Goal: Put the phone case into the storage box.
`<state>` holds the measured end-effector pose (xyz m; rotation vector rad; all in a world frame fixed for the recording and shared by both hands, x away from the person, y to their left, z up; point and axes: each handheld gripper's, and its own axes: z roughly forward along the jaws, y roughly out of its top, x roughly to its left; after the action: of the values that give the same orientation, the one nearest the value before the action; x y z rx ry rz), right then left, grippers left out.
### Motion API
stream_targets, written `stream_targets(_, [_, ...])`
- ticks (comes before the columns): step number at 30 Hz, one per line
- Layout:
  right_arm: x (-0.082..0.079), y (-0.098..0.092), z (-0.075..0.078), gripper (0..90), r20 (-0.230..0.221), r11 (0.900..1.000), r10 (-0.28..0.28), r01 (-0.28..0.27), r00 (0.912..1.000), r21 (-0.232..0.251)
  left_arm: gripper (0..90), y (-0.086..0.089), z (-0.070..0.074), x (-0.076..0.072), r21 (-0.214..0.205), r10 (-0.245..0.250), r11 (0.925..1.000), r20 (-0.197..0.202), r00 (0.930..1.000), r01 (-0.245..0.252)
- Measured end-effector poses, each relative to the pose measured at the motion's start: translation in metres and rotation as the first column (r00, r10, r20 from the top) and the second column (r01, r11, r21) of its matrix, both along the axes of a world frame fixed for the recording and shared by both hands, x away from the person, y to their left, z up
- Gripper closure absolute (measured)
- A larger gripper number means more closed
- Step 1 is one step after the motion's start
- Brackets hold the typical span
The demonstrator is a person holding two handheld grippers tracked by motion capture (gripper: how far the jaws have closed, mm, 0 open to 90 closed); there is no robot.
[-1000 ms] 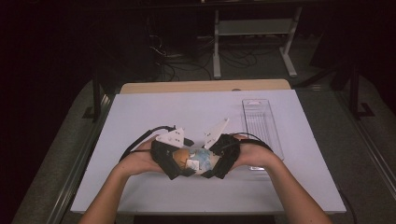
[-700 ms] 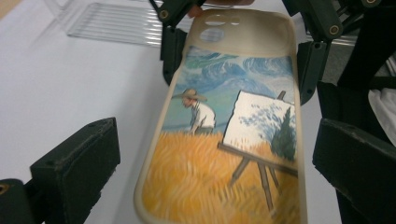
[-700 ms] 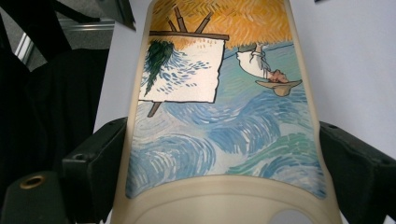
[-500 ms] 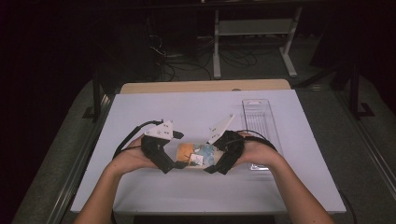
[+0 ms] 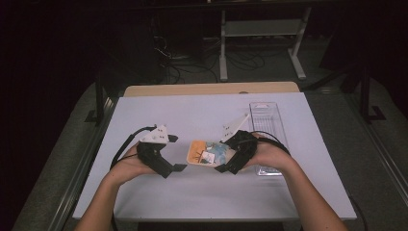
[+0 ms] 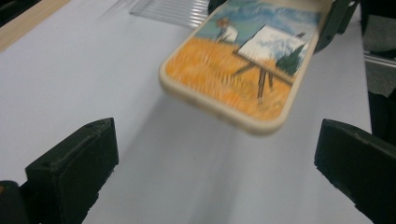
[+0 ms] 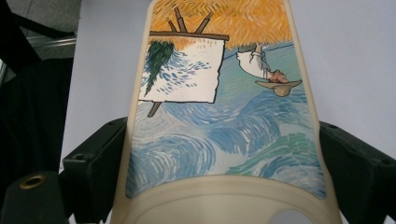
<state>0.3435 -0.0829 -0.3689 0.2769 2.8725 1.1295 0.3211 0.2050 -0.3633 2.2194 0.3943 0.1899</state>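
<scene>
Between the right gripper's (image 5: 226, 156) jaws: phone case (image 5: 208, 153).

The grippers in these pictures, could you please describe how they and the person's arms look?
Both the left gripper and the right gripper are black, with blocky black jaws, a pale three-cornered plate on top and a black cable trailing behind. The forearms are bare, with no sleeves or gloves in sight.

Cream phone case (image 5: 208, 153), orange-and-blue painted scene.

A lab: white worktable (image 5: 192, 110), floor cables (image 5: 192, 67), metal stand (image 5: 262, 33).
</scene>
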Motion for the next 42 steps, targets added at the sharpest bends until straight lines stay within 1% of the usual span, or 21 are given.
stream_targets(1, [0.0,-0.001,0.0,10.2,0.0,1.0,-0.006,0.006,1.0,0.003,0.0,0.001,-0.002,-0.001,-0.006,0.019,0.9998,-0.007,0.9998,-0.019])
stream_targets(4, [0.001,-0.004,0.001,10.2,0.001,0.9998,-0.02,0.02,0.9998,0.005,0.0,0.006,-0.008,-0.003,0.004,0.073,0.9973,-0.005,0.9973,-0.073])
stream_targets(9, [0.002,-0.007,0.002,10.2,0.004,0.9986,-0.053,0.053,0.9986,0.001,0.0,0.012,-0.017,-0.007,-0.006,0.127,0.9919,-0.013,0.9918,-0.127])
stream_targets(11, [0.003,-0.007,0.001,10.2,0.005,0.9982,-0.06,0.06,0.9982,0.0,0.0,0.012,-0.022,-0.01,0.001,0.143,0.9898,-0.014,0.9897,-0.143])
stream_targets(12, [0.003,-0.007,0.001,10.2,0.007,0.9979,-0.065,0.065,0.9979,-0.003,0.0,0.012,-0.024,-0.012,-0.012,0.159,0.9871,-0.021,0.987,-0.16])
stream_targets(15, [0.004,-0.007,0.0,10.2,0.007,0.9966,-0.083,0.083,0.9966,0.002,0.0,0.013,-0.029,-0.017,-0.043,0.19,0.9807,-0.016,0.9816,-0.191])
stream_targets(16, [0.004,-0.007,0.001,10.2,0.006,0.996,-0.089,0.089,0.996,0.001,0.0,0.013,-0.031,-0.019,-0.043,0.204,0.9779,-0.011,0.9789,-0.205])
stream_targets(17, [0.004,-0.007,0.001,10.2,0.007,0.9955,-0.095,0.095,0.9954,0.001,0.0,0.013,-0.033,-0.021,-0.042,0.207,0.9774,-0.005,0.9783,-0.207])
stream_targets(19, [0.005,-0.007,0.001,10.3,0.003,0.9946,-0.103,0.103,0.9946,0.006,0.0,0.013,-0.035,-0.023,-0.041,0.224,0.9736,-0.011,0.9744,-0.225])
stream_targets(20, [0.005,-0.007,0.0,10.2,-0.003,0.9933,-0.115,0.115,0.9933,0.009,0.0,0.012,-0.036,-0.024,-0.038,0.229,0.9727,0.002,0.9733,-0.229])
stream_targets(22, [0.005,-0.006,-0.001,10.3,-0.002,0.9922,-0.125,0.125,0.9922,0.009,0.0,0.011,-0.039,-0.026,-0.043,0.245,0.9686,-0.009,0.9696,-0.245])
stream_targets(24, [0.005,-0.006,-0.002,10.2,-0.005,0.9908,-0.135,0.135,0.9908,0.005,0.0,0.009,-0.042,-0.027,-0.05,0.242,0.9688,-0.016,0.97,-0.243])
stream_targets(25, [0.005,-0.005,-0.003,10.2,-0.007,0.9894,-0.145,0.145,0.9894,0.003,0.0,0.008,-0.043,-0.027,-0.053,0.25,0.9667,-0.015,0.9682,-0.25])
stream_targets(26, [0.006,-0.006,-0.003,10.2,-0.002,0.9893,-0.146,0.146,0.9893,0.003,0.0,0.007,-0.043,-0.026,-0.051,0.25,0.9669,-0.008,0.9683,-0.25])
stream_targets(27, [0.005,-0.005,-0.004,10.2,-0.007,0.9884,-0.152,0.152,0.9884,0.005,0.0,0.007,-0.043,-0.026,-0.063,0.253,0.9654,-0.016,0.9674,-0.253])
stream_targets(29, [0.005,-0.005,-0.004,10.2,-0.011,0.9877,-0.156,0.156,0.9876,0.005,0.0,0.006,-0.044,-0.025,-0.067,0.253,0.965,-0.018,0.9674,-0.253])
stream_targets(31, [0.004,-0.006,-0.004,10.2,-0.02,0.9849,-0.173,0.173,0.9847,0.004,0.0,0.006,-0.045,-0.026,-0.059,0.266,0.9621,-0.008,0.9638,-0.266])
stream_targets(33, [0.004,-0.006,-0.005,10.2,-0.016,0.9846,-0.175,0.175,0.9845,0.003,0.0,0.007,-0.045,-0.025,-0.047,0.271,0.9614,0.003,0.9625,-0.271])
stream_targets(35, [0.003,-0.006,-0.006,10.2,-0.024,0.9819,-0.189,0.189,0.9816,-0.005,0.0,0.008,-0.045,-0.025,-0.04,0.272,0.9617,0.019,0.962,-0.271])
stream_targets(36, [0.002,-0.005,-0.007,10.2,-0.042,0.9798,-0.2,0.2,0.9788,-0.005,0.0,0.008,-0.045,-0.025,-0.044,0.273,0.9612,0.02,0.9617,-0.272])
stream_targets(42, [0.003,-0.004,-0.01,10.2,-0.049,0.976,-0.218,0.218,0.9748,-0.008,0.0,0.007,-0.047,-0.024,-0.034,0.276,0.9608,0.028,0.9607,-0.275])
